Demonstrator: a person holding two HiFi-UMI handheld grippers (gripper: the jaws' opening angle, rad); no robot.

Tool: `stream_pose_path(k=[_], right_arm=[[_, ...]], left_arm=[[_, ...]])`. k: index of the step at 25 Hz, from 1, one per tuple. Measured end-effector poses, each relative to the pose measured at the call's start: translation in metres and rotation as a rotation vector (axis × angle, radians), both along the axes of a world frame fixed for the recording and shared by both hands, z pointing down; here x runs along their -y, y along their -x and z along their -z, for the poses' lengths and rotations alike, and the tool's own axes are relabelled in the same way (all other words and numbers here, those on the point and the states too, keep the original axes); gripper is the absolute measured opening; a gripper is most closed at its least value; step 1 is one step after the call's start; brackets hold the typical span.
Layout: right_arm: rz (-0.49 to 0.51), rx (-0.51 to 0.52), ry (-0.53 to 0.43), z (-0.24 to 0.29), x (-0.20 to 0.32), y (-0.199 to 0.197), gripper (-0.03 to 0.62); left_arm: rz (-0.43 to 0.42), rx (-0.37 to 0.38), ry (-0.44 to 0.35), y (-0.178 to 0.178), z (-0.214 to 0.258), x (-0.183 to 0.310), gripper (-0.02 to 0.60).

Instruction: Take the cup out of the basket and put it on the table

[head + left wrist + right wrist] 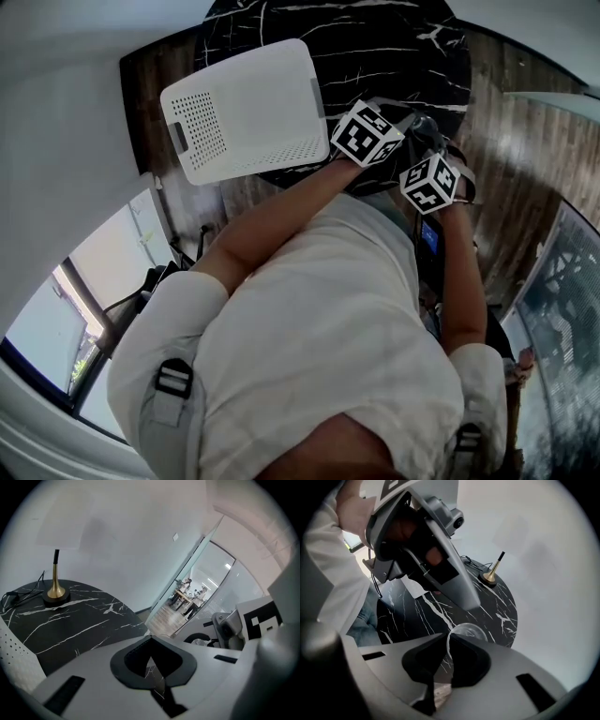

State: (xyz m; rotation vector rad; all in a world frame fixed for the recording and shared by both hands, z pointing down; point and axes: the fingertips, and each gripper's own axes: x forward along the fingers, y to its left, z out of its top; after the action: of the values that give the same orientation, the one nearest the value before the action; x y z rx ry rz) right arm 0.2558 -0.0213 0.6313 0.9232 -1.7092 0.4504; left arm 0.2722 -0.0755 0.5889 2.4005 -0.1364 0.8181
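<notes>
1. The right gripper (448, 639) has its fingers closed on the thin rim of the clear glass cup (468, 631). The glass wall runs between the 2 pads.
2. The cup is outside the basket (248, 108) and over the black marble table (375, 47). Whether its base touches the top cannot be told.
3. The left gripper (150, 639) has its fingers meeting at the tips, with nothing between them.
4. In the head view the white perforated basket lies at 9 o'clock from the 2 grippers, apart from them. The right gripper sits close to the left one, at its 4 o'clock.
5. A lamp (56, 588) with a brass foot stands on the table, at 10 o'clock in the left gripper view.
</notes>
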Motion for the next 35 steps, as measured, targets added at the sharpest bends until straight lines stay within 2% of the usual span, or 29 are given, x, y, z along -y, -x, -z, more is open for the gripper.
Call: stream_pose_path(k=[7,35], right_arm=[[0.005,0.006,0.025,-0.009,-0.007,0.001,0.025],[0.030,0.001,0.089,-0.033,-0.023,0.010,0.026]], left_arm=[[0.000,0.023,0.034,-0.001,-0.012,-0.002,0.006],[-0.013,0.075,0.062,0.009,-0.034,-0.013,0.006]])
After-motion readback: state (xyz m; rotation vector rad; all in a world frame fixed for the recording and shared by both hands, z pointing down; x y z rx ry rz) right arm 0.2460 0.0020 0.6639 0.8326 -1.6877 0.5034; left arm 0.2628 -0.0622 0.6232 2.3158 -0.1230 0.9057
